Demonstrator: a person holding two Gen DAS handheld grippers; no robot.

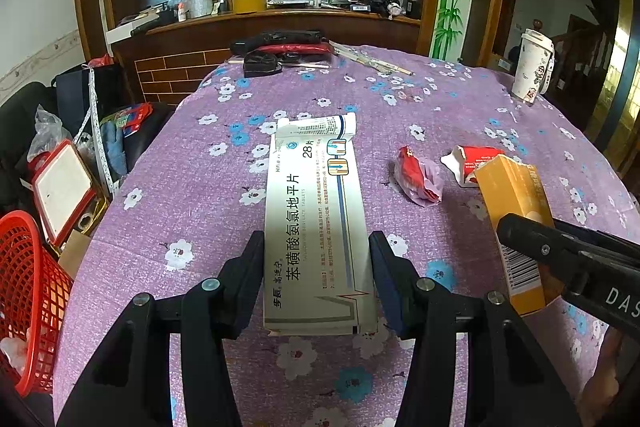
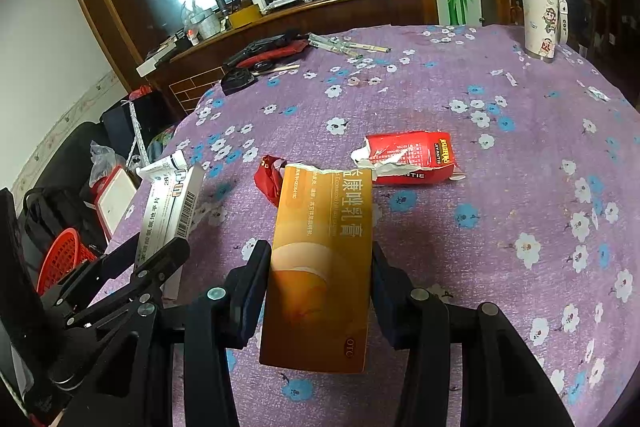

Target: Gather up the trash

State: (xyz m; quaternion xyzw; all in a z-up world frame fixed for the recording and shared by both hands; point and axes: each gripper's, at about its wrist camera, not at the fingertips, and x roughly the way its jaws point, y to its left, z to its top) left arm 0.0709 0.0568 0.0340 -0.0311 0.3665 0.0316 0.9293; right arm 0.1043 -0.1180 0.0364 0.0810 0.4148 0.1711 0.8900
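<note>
Got both hands full here. My left gripper is clamped on the white pill box, and my right gripper is squeezing the orange box, both lifted over the purple flowered tablecloth. A torn red carton and a crumpled red wrapper lie on it; the red basket sits off its left edge.

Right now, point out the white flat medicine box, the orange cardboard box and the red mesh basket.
White flat medicine box [image 1: 316, 227], left wrist view, printed top face.
Orange cardboard box [image 2: 320, 267], right wrist view, front face.
Red mesh basket [image 1: 28, 291], left wrist view, side wall.
</note>
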